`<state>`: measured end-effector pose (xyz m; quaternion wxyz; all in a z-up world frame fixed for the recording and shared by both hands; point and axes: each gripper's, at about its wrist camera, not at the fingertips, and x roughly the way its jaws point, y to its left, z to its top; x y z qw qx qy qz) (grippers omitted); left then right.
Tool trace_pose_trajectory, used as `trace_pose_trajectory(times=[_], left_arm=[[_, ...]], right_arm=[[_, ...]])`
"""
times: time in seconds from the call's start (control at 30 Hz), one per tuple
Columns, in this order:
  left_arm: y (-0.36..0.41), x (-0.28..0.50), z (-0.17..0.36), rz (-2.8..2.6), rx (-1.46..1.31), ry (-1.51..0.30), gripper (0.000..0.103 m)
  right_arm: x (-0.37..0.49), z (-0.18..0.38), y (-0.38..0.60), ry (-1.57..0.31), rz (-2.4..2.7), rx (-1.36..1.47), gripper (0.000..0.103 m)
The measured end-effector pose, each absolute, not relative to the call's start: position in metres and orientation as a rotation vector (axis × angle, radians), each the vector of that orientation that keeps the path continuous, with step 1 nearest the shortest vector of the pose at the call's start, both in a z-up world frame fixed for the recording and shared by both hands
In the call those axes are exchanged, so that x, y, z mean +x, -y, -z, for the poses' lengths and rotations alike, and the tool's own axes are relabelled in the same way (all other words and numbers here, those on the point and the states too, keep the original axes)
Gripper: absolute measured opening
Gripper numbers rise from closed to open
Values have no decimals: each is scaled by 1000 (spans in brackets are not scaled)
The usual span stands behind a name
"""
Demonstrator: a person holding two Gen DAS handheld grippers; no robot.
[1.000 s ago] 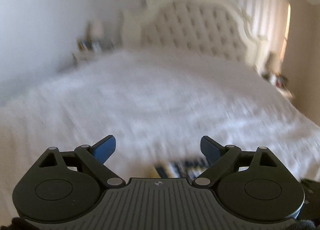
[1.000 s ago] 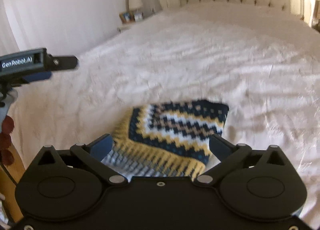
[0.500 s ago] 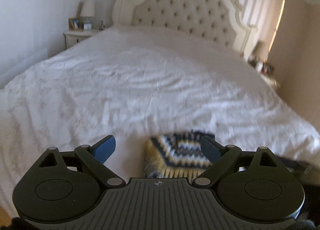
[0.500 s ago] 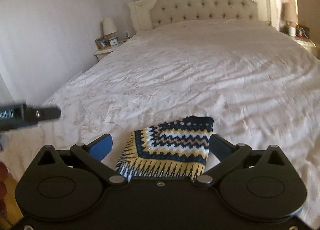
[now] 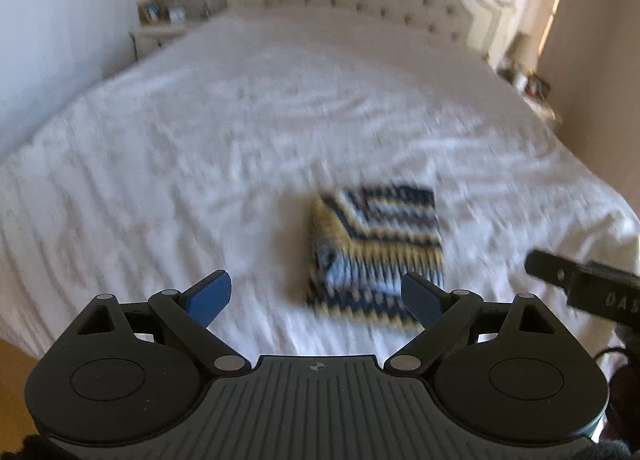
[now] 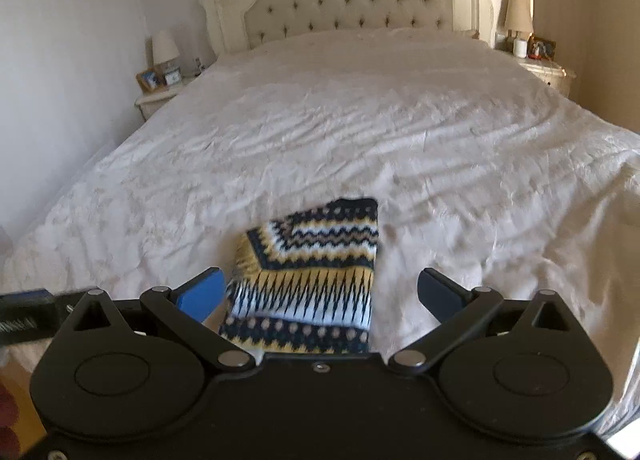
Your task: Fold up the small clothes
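Item: patterned knit garment (image 6: 308, 280), folded into a compact rectangle, lying near the foot of the white bed (image 6: 360, 131); left gripper (image 5: 316, 296) and right gripper (image 6: 320, 292) jaws spread wide, empty; folding apparently complete.

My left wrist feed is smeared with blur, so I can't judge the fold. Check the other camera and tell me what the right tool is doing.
Observer: The right tool stands open with bare pads; it grips nothing.
Operator: Report the garment's state.
Observer: The folded knit garment lies flat on the white bedspread, with a navy dotted band along its near edge and no loose part sticking out.
Operator: Say where my left tool shows.
Observer: Only a dark sliver of the left tool shows, at the right wrist view's left edge, apart from the garment.
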<state>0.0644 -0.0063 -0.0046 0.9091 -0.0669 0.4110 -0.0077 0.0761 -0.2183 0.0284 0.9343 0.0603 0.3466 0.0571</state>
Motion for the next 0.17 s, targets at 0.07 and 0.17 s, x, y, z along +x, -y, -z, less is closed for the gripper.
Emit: trace_pose_trajectory(times=[0.07, 0.17], left_arm=[[10, 63, 13, 30, -137, -905, 93], [11, 60, 24, 21, -133, -964, 92]], right_arm=[[68, -27, 218, -717, -118, 137, 102], [61, -22, 216, -765, -104, 142, 102]])
